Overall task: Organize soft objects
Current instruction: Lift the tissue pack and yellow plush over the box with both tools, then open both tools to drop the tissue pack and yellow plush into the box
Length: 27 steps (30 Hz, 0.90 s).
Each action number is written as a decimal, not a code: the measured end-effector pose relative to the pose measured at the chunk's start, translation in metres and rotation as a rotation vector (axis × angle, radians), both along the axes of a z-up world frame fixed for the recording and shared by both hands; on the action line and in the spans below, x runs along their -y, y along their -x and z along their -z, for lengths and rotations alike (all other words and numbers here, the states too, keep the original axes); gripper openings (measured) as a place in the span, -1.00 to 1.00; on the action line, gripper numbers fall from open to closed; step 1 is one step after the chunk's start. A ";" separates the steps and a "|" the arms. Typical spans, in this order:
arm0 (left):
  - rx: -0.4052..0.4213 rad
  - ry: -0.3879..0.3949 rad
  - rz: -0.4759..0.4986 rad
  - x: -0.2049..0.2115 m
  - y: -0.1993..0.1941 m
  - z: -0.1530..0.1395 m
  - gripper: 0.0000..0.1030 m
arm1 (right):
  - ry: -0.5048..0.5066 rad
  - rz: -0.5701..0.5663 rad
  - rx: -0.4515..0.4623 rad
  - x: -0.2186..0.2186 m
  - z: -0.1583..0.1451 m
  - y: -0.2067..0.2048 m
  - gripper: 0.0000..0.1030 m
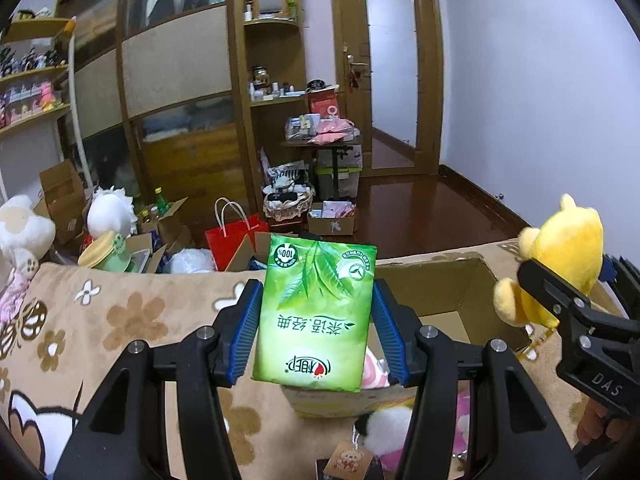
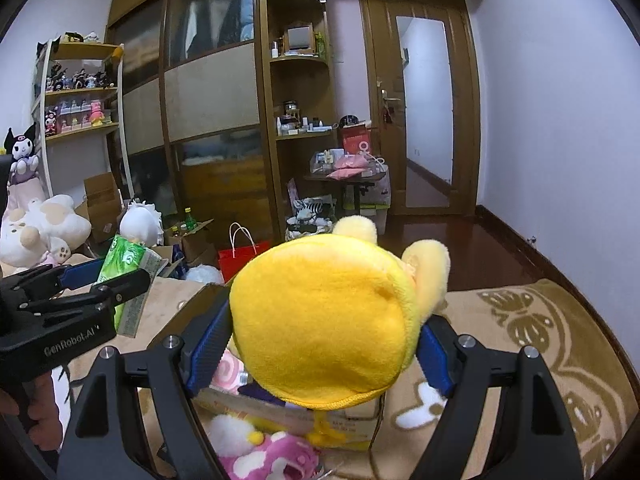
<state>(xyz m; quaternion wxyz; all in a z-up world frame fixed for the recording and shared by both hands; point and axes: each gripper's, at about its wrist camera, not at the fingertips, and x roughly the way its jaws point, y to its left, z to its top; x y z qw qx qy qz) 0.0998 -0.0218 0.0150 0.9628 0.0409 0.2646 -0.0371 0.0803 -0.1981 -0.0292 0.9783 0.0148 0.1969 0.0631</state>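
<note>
Left wrist view: the left gripper [image 1: 316, 320] fills the lower middle of the frame, its blue pads pressed on both long sides of a green tissue pack [image 1: 316, 316], which stands upright between them with its print upside down. Behind and below the pack sits an open cardboard box [image 1: 448, 280] on a beige flowered blanket [image 1: 120, 320] that spreads across the lower left. At the bottom centre lie a white plush ball [image 1: 390, 426] and a pink plush [image 1: 462, 412], partly hidden by the gripper's fingers. At the right edge the right gripper [image 1: 576, 288] clamps a yellow plush toy [image 1: 560, 252] held over the box's right side. A red paper bag [image 1: 232, 236] stands beyond the blanket, left of centre.

Right wrist view: the right gripper [image 2: 324, 336] sits in the lower middle, jaws spread wide and closed on the yellow plush toy [image 2: 324, 320], whose round body hides most of the gap; its ears point toward the upper right. Below it show the cardboard box [image 2: 360, 420] and a pink and white plush [image 2: 272, 452]. At the left edge the left gripper [image 2: 100, 276] holds the green tissue pack [image 2: 128, 264], seen edge-on. The blanket [image 2: 540, 340] fills the lower right. A large white plush [image 2: 40, 228] lies at the far left.
</note>
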 end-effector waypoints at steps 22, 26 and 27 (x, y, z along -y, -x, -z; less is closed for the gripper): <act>-0.134 -0.036 0.052 0.019 -0.053 0.054 0.05 | -0.035 0.025 -0.094 0.013 0.049 -0.050 0.67; -0.165 -0.031 0.061 0.019 -0.055 0.062 0.05 | -0.045 0.024 -0.114 0.017 0.057 -0.052 0.67; -0.169 -0.033 0.061 0.020 -0.055 0.063 0.05 | -0.048 0.022 -0.119 0.018 0.058 -0.053 0.68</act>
